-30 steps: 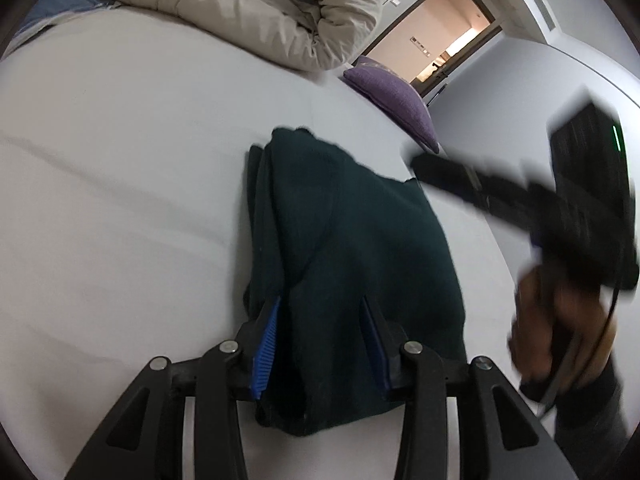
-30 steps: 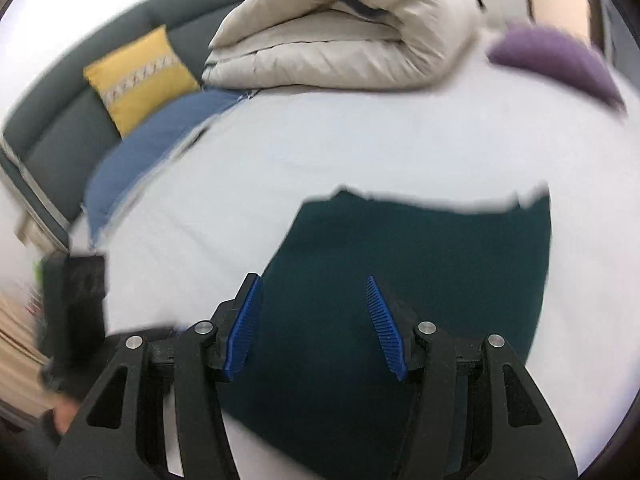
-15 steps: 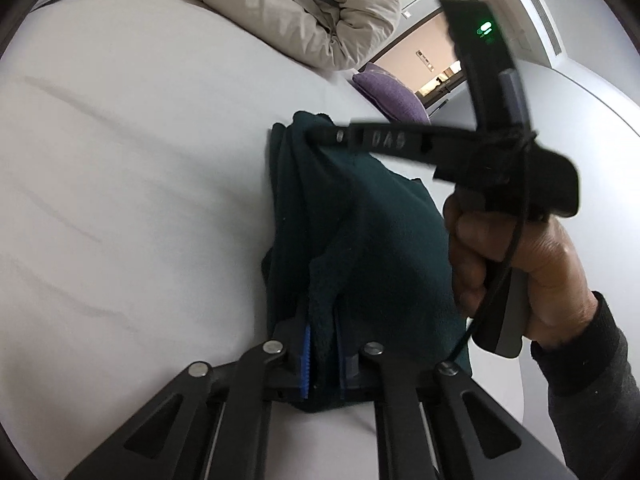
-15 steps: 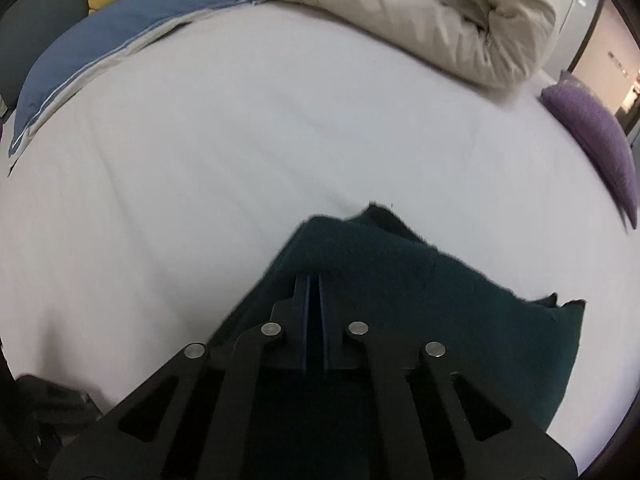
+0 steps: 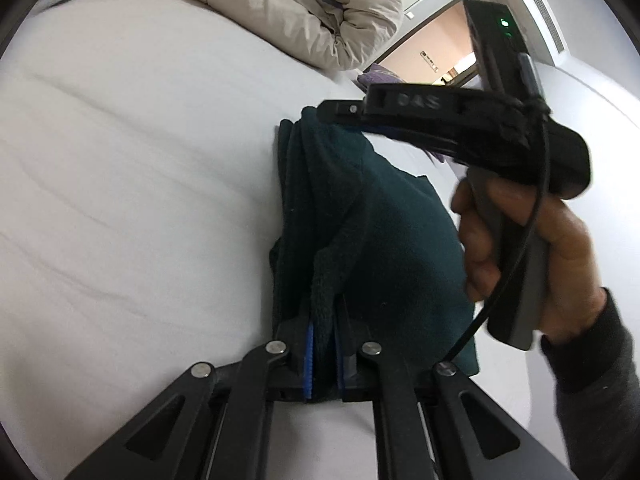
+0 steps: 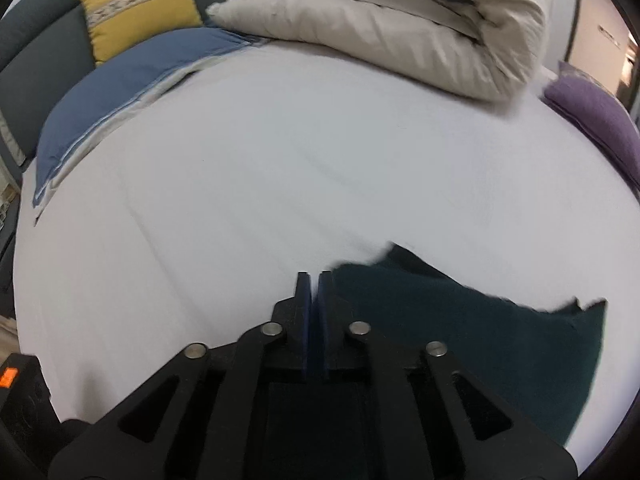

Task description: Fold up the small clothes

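The dark green garment point(image 5: 384, 224) is thick, fuzzy fleece, folded into a long thick bundle with a ribbed hem bunched at its near end. It lies on the white sheet point(image 5: 140, 200) of the bed, which is smooth with a few shallow creases. My left gripper point(image 5: 323, 354) is clamped on that near hem, blue ridged pads pressed into the cloth from both sides. My right gripper point(image 6: 314, 300) hangs over the bundle's far end; its jaws are opening, a narrow slit between the blue pads with no cloth in it, the garment's edge just beside one finger. My right hand point(image 5: 532, 248), in a dark sleeve, grips its handle. Behind lie a puffy beige duvet point(image 6: 400, 20), a blue pillow point(image 6: 132, 76), a yellow cushion point(image 6: 136, 4), a purple cushion point(image 6: 592, 116) and an open doorway point(image 5: 440, 52).
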